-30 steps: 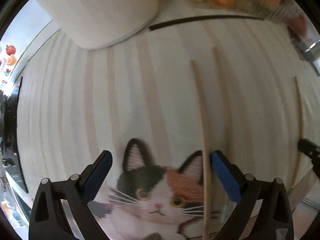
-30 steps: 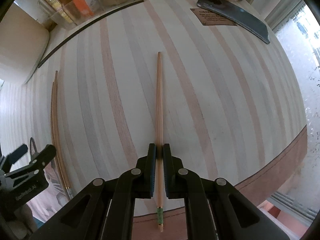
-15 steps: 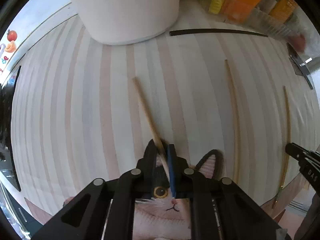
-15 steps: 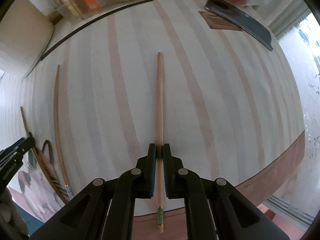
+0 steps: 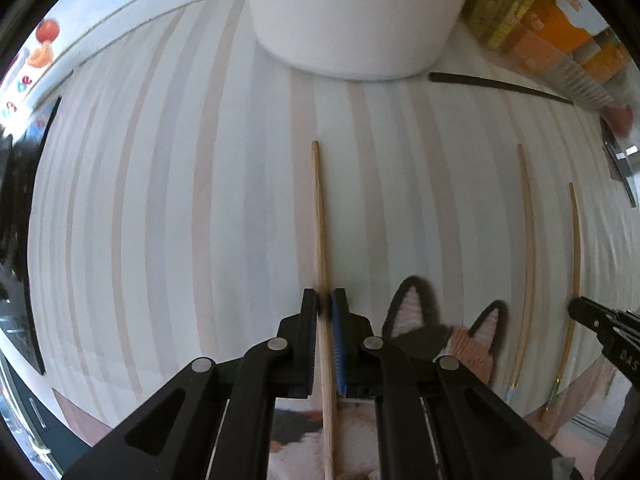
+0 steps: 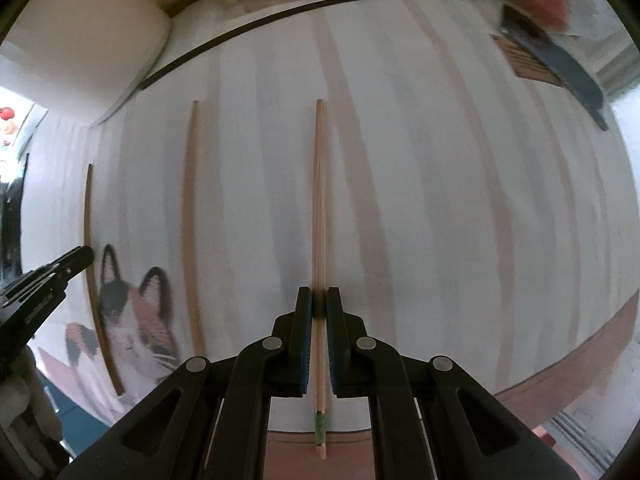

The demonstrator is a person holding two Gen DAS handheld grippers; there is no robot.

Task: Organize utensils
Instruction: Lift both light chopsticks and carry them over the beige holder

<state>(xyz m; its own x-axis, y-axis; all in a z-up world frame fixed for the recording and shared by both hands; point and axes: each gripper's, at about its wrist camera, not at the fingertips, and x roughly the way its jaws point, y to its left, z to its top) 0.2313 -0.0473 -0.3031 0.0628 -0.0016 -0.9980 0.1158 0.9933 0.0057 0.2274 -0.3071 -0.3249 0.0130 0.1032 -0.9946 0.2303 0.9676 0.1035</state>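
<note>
Sorting step, judged: left gripper (image 5: 324, 300) clenched on centre-frame chopstick (image 5: 320, 220), right gripper (image 6: 319, 300) clenched on green-tipped chopstick (image 6: 319, 220); next, pair them beside loose chopstick (image 6: 190, 220).

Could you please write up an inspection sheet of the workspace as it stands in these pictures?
Surface: striped tablecloth with a cat print near the front edge.
Job's things: three wooden chopsticks; one held by the left gripper, one with a green band held by the right gripper, and a third lying loose between them.
Clutter: black strip, white cylindrical container, blurred packets at the back, dark flat object on a brown card.
Grippers: left gripper shut on its chopstick; right gripper shut on its chopstick.
Cables: nothing seen.
Surroundings: bright window to the right; stickers on the wall to the left.
</note>
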